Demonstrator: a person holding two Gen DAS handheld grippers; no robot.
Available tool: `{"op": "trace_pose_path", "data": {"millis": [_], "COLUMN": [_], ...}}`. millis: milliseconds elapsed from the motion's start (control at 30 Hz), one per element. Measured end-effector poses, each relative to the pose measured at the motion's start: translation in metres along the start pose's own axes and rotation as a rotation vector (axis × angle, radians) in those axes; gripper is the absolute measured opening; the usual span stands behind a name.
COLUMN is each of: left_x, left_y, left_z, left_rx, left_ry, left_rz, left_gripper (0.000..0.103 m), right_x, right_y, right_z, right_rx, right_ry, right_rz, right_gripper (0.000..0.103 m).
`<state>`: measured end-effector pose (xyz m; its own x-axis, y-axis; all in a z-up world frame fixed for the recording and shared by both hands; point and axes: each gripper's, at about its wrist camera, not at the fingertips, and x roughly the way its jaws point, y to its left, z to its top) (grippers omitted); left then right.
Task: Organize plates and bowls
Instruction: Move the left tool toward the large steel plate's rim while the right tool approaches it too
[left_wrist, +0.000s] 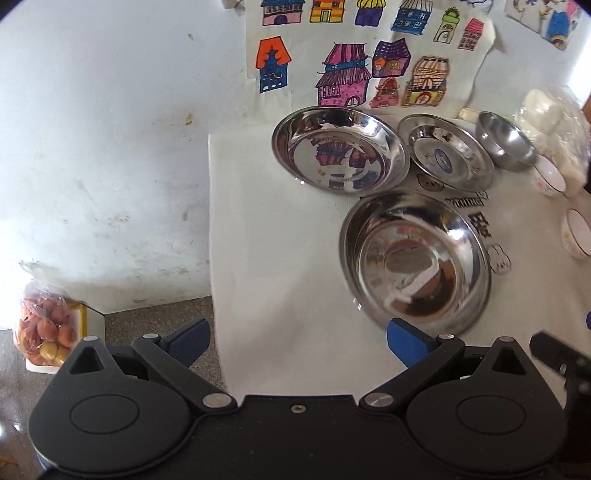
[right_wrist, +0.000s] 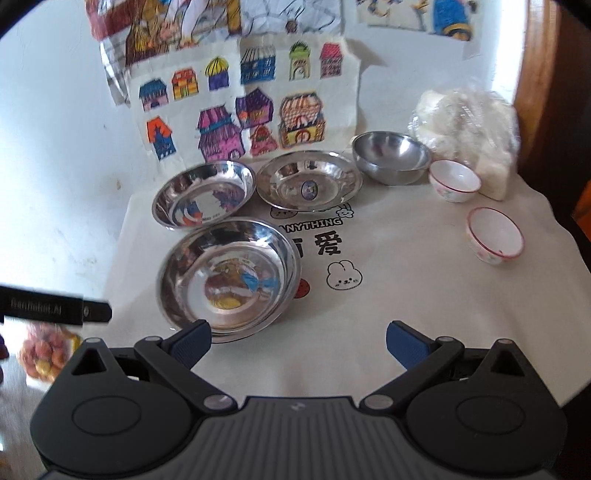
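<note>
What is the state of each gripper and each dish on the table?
left gripper: open, holding nothing
right gripper: open, holding nothing
near steel plate: upright, empty
two far steel plates: upright, empty
steel bowl: upright, empty
two white bowls: upright, apart

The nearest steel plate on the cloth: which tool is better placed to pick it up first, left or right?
Probably the left tool. It is open, and its right finger is already at the near rim of the nearest steel plate. The right tool, also open, has the plate off to its left.
</note>
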<state>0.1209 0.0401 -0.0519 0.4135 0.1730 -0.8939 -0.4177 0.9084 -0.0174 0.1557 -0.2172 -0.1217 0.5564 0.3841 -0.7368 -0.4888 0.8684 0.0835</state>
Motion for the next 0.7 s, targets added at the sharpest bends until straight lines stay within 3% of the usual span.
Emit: {"op": "trace_pose_path", "data": {"millis": [333, 700], "left_x": [0.042, 0.069], "left_y": [-0.033, -0.044], "left_z": [0.033, 0.048], "left_rx": [-0.004, -0.004], "left_ry": [0.034, 0.061], "left_rz": [0.08, 0.127], "left_gripper": [0.102, 0.1], "right_x": [0.052, 0.092], "right_y": [-0.031, -0.028], "right_z": [0.023, 0.039], "right_rx": [-0.07, -0.081], "right_ry": [0.081, 0.117], "right_rz": [0.083, 0.163], "right_gripper": [0.103, 0.1]}}
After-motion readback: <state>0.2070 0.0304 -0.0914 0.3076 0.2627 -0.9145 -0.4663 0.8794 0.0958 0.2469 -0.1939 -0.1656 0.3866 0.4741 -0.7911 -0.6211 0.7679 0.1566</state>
